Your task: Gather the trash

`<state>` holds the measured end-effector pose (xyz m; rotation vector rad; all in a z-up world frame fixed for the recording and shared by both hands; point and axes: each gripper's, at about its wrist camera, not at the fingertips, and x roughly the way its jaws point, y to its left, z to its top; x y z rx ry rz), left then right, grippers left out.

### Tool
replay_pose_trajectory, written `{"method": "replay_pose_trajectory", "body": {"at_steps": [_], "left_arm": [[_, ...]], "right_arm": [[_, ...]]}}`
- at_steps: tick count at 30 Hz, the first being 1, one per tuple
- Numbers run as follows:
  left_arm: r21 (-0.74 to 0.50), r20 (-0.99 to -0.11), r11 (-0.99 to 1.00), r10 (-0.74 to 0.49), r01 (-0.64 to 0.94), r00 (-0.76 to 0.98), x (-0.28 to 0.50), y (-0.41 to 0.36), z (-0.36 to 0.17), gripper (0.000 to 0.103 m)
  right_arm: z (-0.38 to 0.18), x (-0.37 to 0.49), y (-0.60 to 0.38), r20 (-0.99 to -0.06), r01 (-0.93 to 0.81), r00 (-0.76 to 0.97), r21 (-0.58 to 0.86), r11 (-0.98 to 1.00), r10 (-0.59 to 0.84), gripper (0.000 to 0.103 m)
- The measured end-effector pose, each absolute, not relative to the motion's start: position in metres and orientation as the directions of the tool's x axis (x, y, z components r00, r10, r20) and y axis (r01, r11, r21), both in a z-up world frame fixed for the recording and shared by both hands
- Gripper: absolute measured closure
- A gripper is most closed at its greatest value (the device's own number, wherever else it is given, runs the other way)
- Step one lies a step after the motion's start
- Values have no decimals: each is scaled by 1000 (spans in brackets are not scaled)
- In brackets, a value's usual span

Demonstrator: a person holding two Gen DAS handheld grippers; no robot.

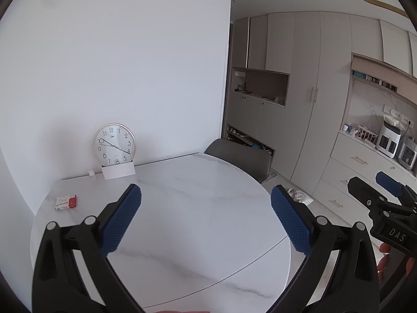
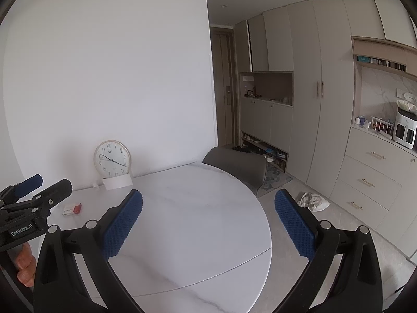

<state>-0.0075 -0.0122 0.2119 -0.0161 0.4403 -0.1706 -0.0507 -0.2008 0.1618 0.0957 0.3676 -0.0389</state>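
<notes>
**Left wrist view: both grippers spread over the marble table, trash on the floor and at the table's left edge**

Left gripper [image 1: 206, 219]: blue ribbed pads [image 1: 122, 219] spread wide, nothing between them. It hangs above the white marble table [image 1: 198, 195], apart from the top.

Right gripper [image 2: 208, 224]: pads [image 2: 294, 225] likewise wide apart and empty, above the table's right half. In the left wrist view it shows at the right edge as a black frame with one blue pad.

Left hand [image 2: 24, 268]: fingertips seen at the lower left of the right wrist view, wrapped on the left gripper's handle.

Small box [image 1: 66, 201]: red and white, lying flat near the table's left edge. Long axis runs roughly left to right across the view, red end to the right. Well apart from both grippers.

Crumpled bag [image 2: 314, 201]: white, collapsed on the grey floor just beyond the table's right rim, near the lower drawers [image 2: 367, 182]. No clear long axis; a loop or handle shows on its left side. In the left wrist view the right pad partly hides it.

Clock [image 1: 114, 144]: round, gold-rimmed, upright against the wall at the table's back, standing behind a white card [image 1: 118, 171]. A small clear cup [image 1: 91, 174] sits just left of the card.

Chair [image 1: 241, 160]: grey, its back at the table's far rim.
</notes>
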Motion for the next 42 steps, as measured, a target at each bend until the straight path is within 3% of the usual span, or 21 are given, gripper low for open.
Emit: {"method": "replay_pose_trajectory", "body": {"at_steps": [42], "left_arm": [[-51,-438,982,-187,183,879,-13,-13,207,8]], "right_arm": [[158,-66,-202,-375,60,927,77,995,-27,2]]}}
